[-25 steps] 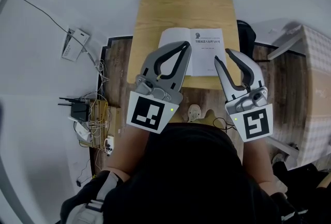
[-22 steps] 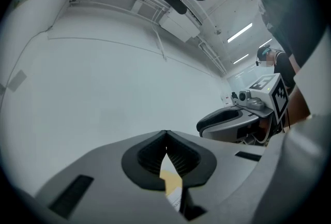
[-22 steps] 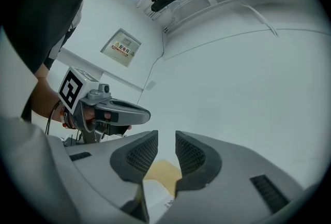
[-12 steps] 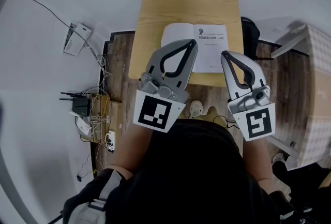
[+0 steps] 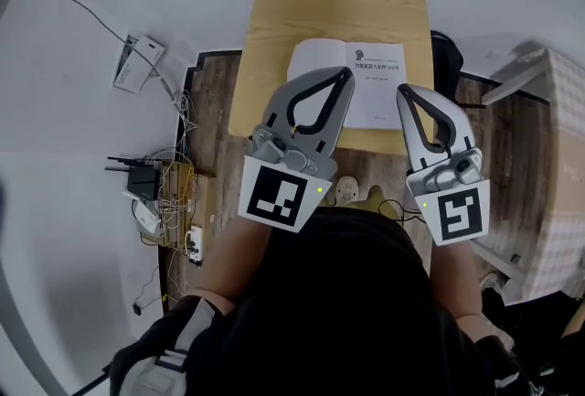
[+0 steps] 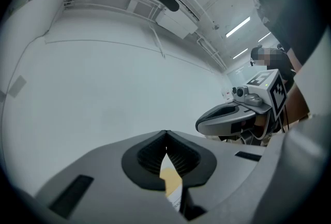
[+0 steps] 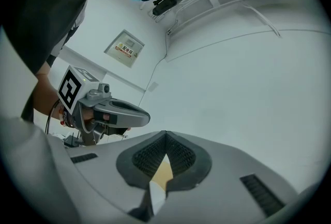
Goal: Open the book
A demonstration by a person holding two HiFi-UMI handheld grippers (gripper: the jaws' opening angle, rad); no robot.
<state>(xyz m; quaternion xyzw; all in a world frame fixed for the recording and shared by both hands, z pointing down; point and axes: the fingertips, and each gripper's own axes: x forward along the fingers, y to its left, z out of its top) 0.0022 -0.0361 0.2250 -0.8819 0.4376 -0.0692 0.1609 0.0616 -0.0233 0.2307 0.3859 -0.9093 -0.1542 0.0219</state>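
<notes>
Head view: a white-paged book [image 5: 370, 92] lies open, pages up, on the pale wooden rectangular table [image 5: 329, 10], at 12 o'clock from the person. The right-hand page carries printed text and a small emblem. The left-hand page is partly covered from this view.

Left gripper [image 5: 345, 72]: jaws pressed together, tips meeting, nothing pinched. It is held level above the near half of the book, with its tips over the centre fold. In its own view only a sliver of table and page shows behind the closed pads.

Right gripper [image 5: 404, 90]: jaws likewise pressed together and empty, with the tips over the book's 3 o'clock edge. Contact with the page cannot be confirmed for either tool.

At 9 o'clock, on the floor: a black router [image 5: 140, 196] among tangled cables [image 5: 174, 211].
</notes>
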